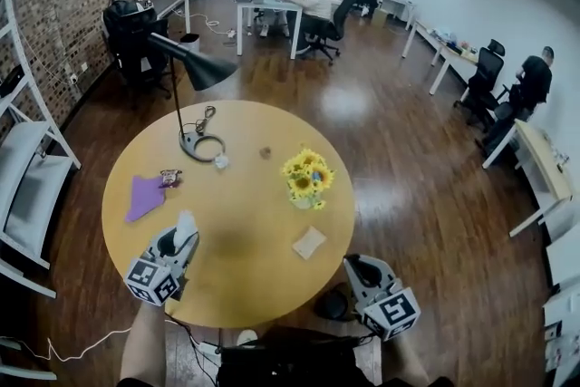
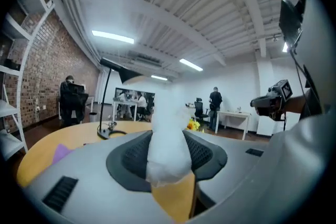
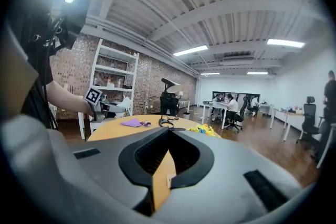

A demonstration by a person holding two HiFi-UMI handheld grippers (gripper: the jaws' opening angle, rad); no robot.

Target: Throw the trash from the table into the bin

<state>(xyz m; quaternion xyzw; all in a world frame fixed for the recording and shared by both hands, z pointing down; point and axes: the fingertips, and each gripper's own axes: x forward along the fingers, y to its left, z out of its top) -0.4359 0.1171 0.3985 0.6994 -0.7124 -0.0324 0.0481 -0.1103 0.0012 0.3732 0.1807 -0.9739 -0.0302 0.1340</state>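
**Left gripper clamped on tissue; right gripper closed and empty.**
Left gripper (image 1: 179, 243), at 7 o'clock of the round table (image 1: 237, 290), pinches a crumpled white tissue (image 1: 186, 226) between its jaws. Right gripper (image 1: 356, 267), off the rim at 5 o'clock, has its jaws together on nothing. A purple sheet (image 1: 144, 197) lies at 9 o'clock and a beige paper (image 1: 309, 242) at 4 o'clock. The dark object (image 1: 332, 304) beside the right gripper is possibly the bin.

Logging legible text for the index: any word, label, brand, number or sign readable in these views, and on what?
No text is readable in any view.
Left gripper's cube and right gripper's cube: black-and-white square patterns, no letters or numbers.
Small wrapper beside the purple cloth: print too small to read.
Tan card: looks blank.
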